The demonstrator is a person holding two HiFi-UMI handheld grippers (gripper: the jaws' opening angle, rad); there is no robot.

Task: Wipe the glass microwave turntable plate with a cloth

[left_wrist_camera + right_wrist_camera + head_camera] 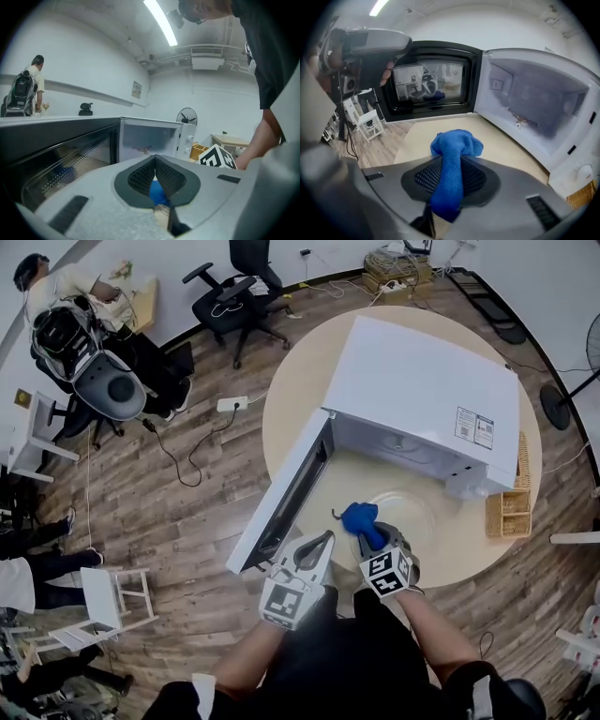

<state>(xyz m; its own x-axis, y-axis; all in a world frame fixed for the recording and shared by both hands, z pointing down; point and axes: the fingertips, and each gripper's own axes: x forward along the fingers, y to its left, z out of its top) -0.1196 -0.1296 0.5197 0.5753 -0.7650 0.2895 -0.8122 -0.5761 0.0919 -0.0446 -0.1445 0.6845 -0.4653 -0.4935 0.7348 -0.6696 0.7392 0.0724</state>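
The right gripper (451, 168) held the blue cloth (457, 143) pinched tight near the glass plate (417, 512); the left gripper (155, 164) was closed, empty. Wiping looked ready to start: cloth down onto glass

Near rim of glass turntable plate (412, 508) hidden behind blue cloth (360, 517) and right gripper (377, 542). Microwave label (474, 427): print too small to read.

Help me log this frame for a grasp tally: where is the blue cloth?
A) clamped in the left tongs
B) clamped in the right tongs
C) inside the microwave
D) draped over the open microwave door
B: the right gripper view shows the bunched blue cloth pinched in the right tongs.
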